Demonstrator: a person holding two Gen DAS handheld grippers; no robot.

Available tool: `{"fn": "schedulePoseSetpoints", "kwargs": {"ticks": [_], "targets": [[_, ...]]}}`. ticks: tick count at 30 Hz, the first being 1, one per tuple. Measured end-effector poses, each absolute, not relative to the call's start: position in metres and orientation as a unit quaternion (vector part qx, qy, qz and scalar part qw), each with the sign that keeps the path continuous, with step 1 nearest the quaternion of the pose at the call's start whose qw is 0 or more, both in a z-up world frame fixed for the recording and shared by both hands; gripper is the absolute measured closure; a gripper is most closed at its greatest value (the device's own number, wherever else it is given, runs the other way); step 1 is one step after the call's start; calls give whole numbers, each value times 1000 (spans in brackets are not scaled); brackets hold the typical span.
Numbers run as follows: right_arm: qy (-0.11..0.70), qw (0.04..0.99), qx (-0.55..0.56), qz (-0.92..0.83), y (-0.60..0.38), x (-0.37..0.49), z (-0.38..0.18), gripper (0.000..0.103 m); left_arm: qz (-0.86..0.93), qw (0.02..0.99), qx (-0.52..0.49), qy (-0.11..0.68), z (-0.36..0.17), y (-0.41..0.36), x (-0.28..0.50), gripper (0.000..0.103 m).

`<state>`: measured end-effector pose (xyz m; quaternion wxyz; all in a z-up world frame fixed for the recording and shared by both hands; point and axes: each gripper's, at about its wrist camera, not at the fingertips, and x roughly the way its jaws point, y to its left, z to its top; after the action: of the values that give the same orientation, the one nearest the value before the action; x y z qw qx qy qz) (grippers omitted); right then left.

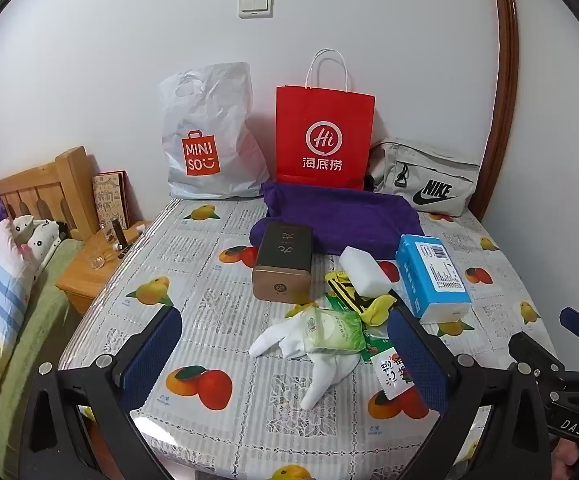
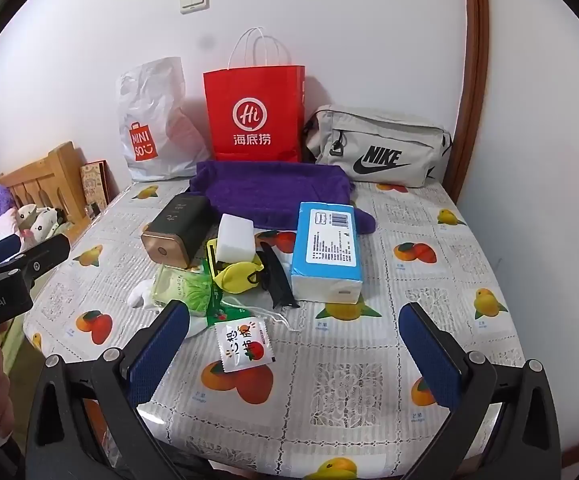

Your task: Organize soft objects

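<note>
1. White cotton glove (image 1: 321, 364) lay near the front of the tabletop (image 1: 217, 264), partly under a green tissue pack (image 1: 335, 330).
2. Just behind them were a yellow eye mask (image 2: 241, 276), a white sponge block (image 1: 365, 272) and a blue tissue box (image 1: 433, 274).
3. A purple towel (image 1: 341, 216) lay farther back, with a dark tin (image 1: 283, 262) touching its front edge.
4. A small snack sachet (image 2: 245, 344) rested nearest the front edge.
5. Against the wall stood a white plastic bag (image 1: 209, 136), a red paper bag (image 1: 323, 136) and a grey waist bag (image 1: 425, 178).
6. The left gripper (image 1: 285, 352) hovered over the glove, jaws spread wide and holding nothing.
7. The right gripper (image 2: 293, 348) hovered beside the sachet, jaws likewise wide apart and empty.
</note>
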<state>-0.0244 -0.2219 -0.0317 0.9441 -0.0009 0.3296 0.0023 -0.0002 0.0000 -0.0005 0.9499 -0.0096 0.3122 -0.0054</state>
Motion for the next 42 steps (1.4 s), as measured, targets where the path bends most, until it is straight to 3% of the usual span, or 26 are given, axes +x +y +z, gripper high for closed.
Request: {"fn": "schedulePoseSetpoints", "kwargs": {"ticks": [42], "targets": [[322,947,11,12,-225,-34,-25,0,-16,950,-11,311,4,-8,-11,0]]}}
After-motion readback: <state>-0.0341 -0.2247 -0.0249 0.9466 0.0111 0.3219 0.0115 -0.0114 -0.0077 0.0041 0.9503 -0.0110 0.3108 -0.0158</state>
